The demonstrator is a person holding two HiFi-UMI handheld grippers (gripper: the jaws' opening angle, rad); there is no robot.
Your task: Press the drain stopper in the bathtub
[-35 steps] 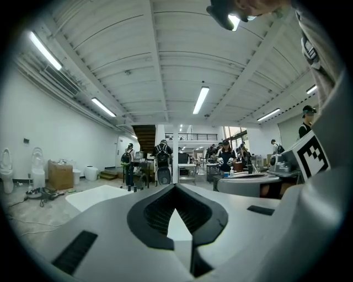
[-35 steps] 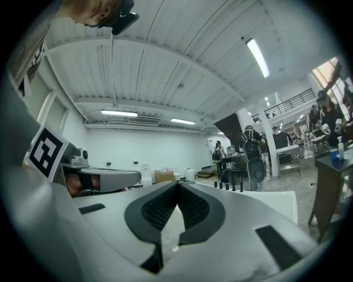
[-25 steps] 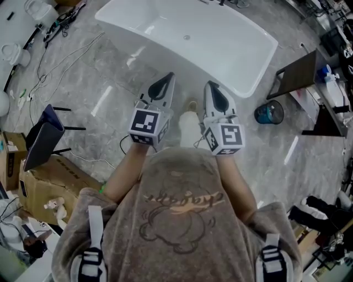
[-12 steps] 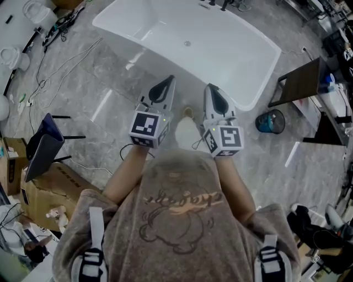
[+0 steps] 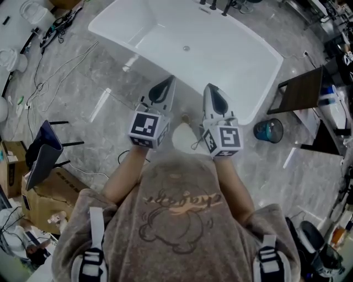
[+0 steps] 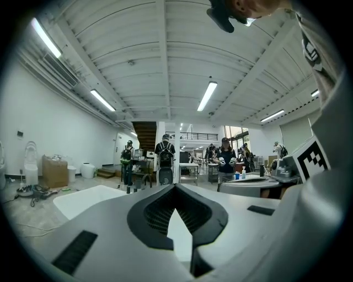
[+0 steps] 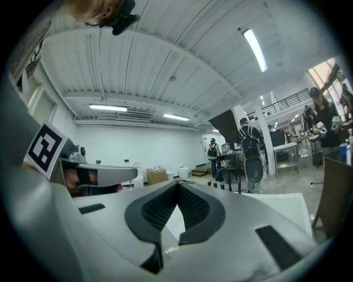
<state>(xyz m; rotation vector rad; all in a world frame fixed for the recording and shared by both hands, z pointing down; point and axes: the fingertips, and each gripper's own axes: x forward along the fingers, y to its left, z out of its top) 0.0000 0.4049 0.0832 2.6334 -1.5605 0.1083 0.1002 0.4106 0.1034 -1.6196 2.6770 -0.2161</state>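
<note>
The white bathtub [image 5: 231,66] lies across the top of the head view, and its small round drain stopper [image 5: 186,48] sits in the tub floor near the far side. My left gripper [image 5: 164,88] and right gripper [image 5: 213,91] are held side by side over the floor, just short of the tub's near rim. Both are shut with nothing between the jaws, and both stand well apart from the stopper. In the left gripper view the shut tips [image 6: 175,187] point level across the room, with the tub [image 6: 88,198] low at left. The right gripper [image 7: 177,185] is the same.
A faucet [image 5: 213,6] stands at the tub's far rim. Right of the tub are a dark side table [image 5: 300,88] and a blue bin [image 5: 268,130]. Cables [image 5: 66,60] trail over the grey floor at left, near a black stand [image 5: 41,154] and a cardboard box [image 5: 33,204]. People stand far off.
The tub has drawn slightly nearer and shows more fully as the person steps toward it. Both grippers keep the same shut pose in front of the body.
</note>
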